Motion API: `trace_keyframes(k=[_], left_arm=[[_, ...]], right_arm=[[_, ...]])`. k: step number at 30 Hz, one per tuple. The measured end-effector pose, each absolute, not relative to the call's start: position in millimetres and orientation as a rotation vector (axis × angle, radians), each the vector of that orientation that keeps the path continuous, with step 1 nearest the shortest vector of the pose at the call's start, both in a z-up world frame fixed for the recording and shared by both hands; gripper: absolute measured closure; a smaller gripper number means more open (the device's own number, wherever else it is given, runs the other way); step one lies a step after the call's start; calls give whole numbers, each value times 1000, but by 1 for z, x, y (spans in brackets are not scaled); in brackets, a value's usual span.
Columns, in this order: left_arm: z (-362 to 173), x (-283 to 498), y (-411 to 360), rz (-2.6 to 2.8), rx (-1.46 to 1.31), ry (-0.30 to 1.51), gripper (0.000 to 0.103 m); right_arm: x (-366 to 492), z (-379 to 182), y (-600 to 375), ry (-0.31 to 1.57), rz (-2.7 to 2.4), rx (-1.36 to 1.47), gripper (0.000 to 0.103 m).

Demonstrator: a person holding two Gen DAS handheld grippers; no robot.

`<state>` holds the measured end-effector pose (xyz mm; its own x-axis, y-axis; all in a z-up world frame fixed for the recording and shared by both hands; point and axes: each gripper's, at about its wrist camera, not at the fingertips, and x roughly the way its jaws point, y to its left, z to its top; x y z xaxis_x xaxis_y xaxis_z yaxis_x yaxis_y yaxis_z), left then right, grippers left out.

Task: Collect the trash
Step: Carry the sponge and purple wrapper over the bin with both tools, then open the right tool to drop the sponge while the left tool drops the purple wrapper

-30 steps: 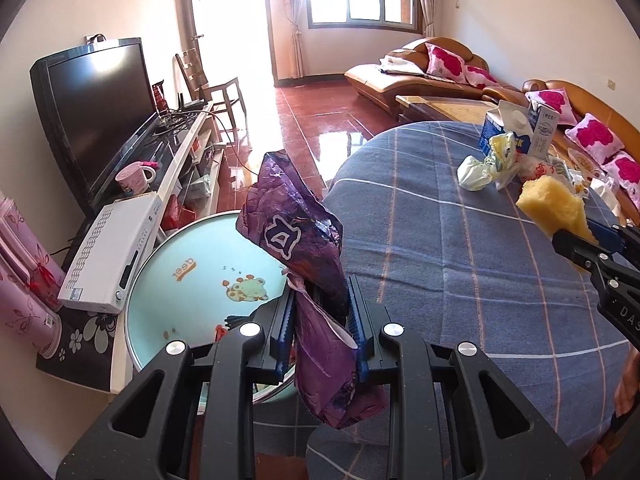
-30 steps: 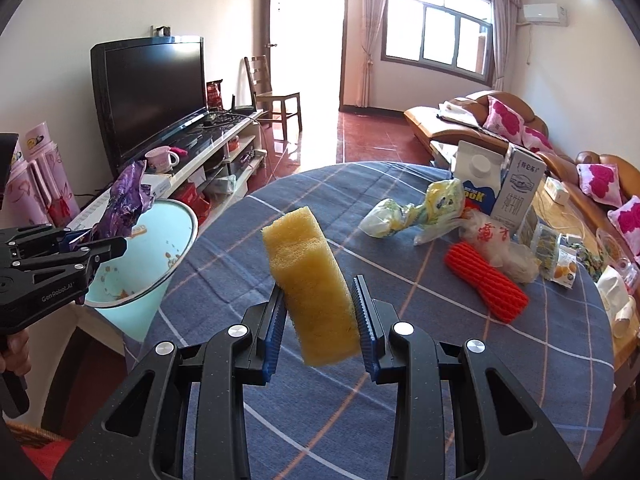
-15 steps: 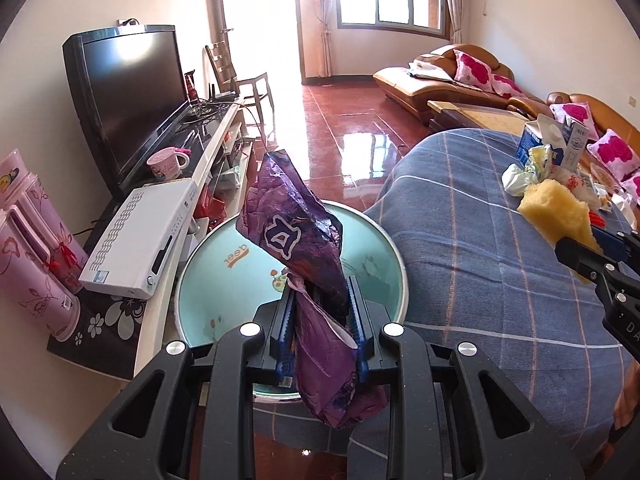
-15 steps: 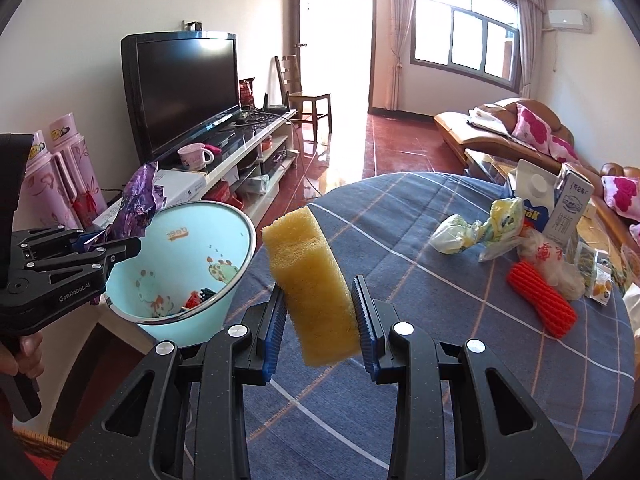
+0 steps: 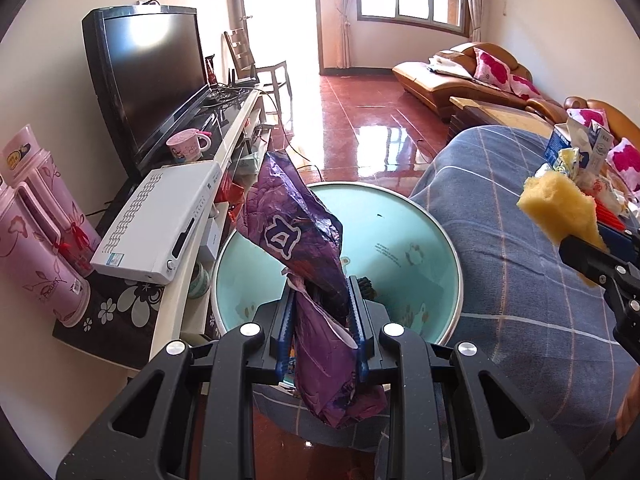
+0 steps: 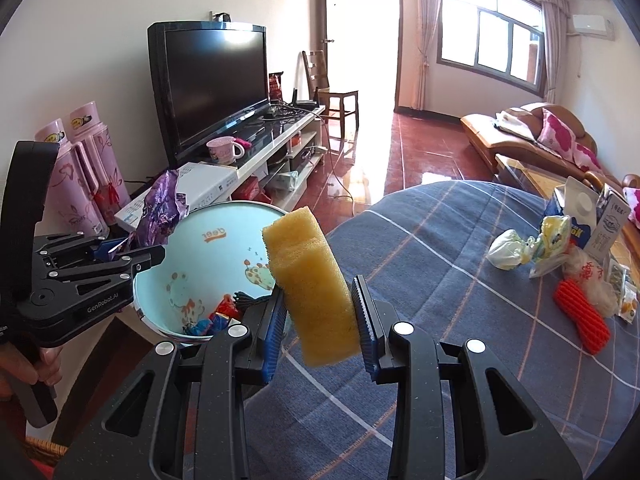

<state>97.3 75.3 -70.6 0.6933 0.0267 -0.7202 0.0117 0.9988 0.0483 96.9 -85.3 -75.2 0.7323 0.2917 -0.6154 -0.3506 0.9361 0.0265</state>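
Observation:
My left gripper [image 5: 320, 312] is shut on a crumpled purple wrapper [image 5: 296, 232] and holds it over the near rim of a light blue bin [image 5: 400, 232]. From the right wrist view that wrapper [image 6: 160, 208] hangs at the bin's [image 6: 208, 248] left rim. My right gripper [image 6: 320, 304] is shut on a yellow sponge [image 6: 312, 280], above the table edge just right of the bin. Colourful scraps [image 6: 212, 320] lie on the bin's floor. More trash stays on the blue plaid tablecloth [image 6: 440, 280]: a red foam net [image 6: 580, 316] and crumpled bags [image 6: 508, 254].
Milk cartons [image 6: 580, 216] stand at the table's far right. Left of the bin runs a TV stand [image 5: 224, 152] with a television [image 5: 152, 68], a white set-top box [image 5: 160, 220], a pink mug and pink flasks [image 5: 36, 232]. A sofa [image 5: 460, 76] stands behind open red floor.
Both grippers have moved left toward the bin. The wrapper now hangs over the bin's opening, and the sponge has come to its right rim. Both grips are unchanged.

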Motion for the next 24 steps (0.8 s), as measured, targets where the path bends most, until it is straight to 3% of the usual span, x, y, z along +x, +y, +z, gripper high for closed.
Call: trace_keyframes(k=[24], left_arm=[[-96, 119, 105, 54, 34, 878, 79]], right_arm=[[160, -99, -19, 769, 445, -98, 69]])
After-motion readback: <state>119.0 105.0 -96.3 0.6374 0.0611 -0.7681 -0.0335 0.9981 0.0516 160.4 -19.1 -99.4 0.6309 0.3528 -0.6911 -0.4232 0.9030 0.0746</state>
